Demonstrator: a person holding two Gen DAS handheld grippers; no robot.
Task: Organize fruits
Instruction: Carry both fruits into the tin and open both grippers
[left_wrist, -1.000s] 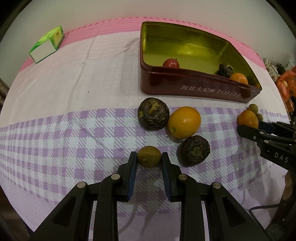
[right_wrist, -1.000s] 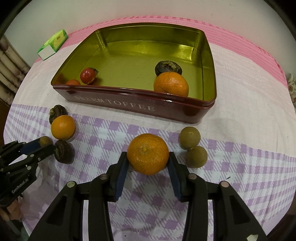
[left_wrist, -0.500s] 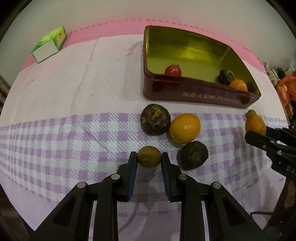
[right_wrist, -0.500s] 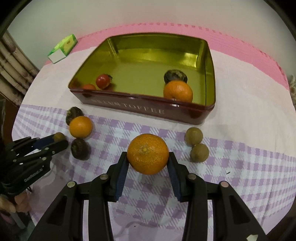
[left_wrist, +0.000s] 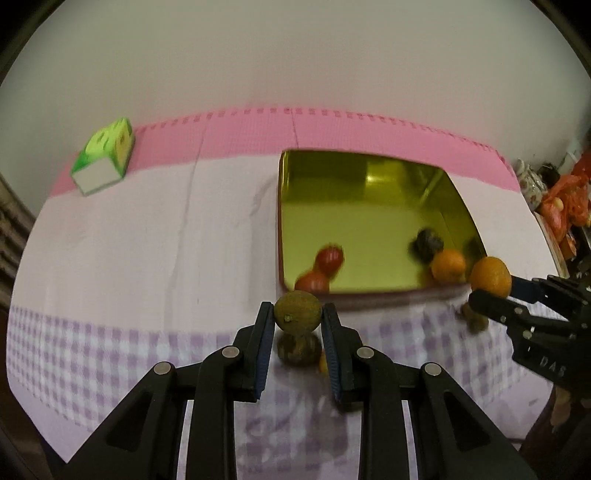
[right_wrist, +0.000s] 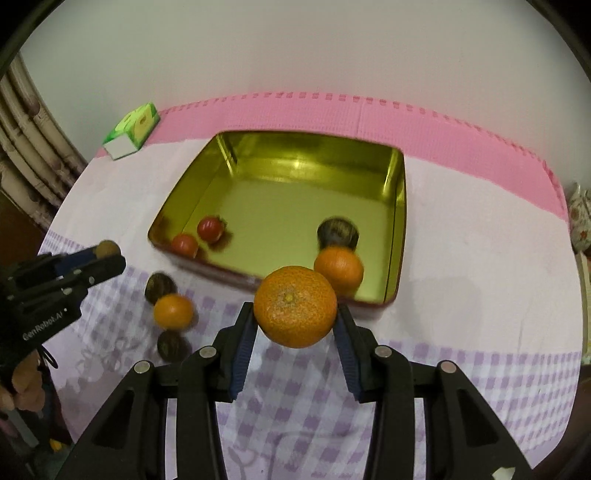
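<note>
My left gripper (left_wrist: 297, 318) is shut on a small olive-green fruit (left_wrist: 297, 311), held in the air in front of the near wall of the gold-lined tin (left_wrist: 369, 206). My right gripper (right_wrist: 295, 314) is shut on a large orange (right_wrist: 294, 305), raised before the tin (right_wrist: 280, 184). In the tin lie two red tomatoes (right_wrist: 209, 228), a dark fruit (right_wrist: 337, 232) and an orange (right_wrist: 339, 268). On the cloth remain an orange (right_wrist: 173, 311) and two dark fruits (right_wrist: 159, 287). In the left wrist view the right gripper (left_wrist: 491, 286) shows at the right, holding its orange (left_wrist: 490, 277).
A green and white carton (left_wrist: 105, 160) stands at the table's back left on the pink strip. Purple-checked cloth (right_wrist: 480, 387) covers the near part of the table. Cluttered items (left_wrist: 565, 206) sit off the right edge. A hand (right_wrist: 22, 387) holds the left gripper (right_wrist: 101, 254).
Both grippers have risen off the cloth with their fruits still gripped and tipped forward, so the tin's inside and the back wall now show more. The fruits on the cloth stayed put.
</note>
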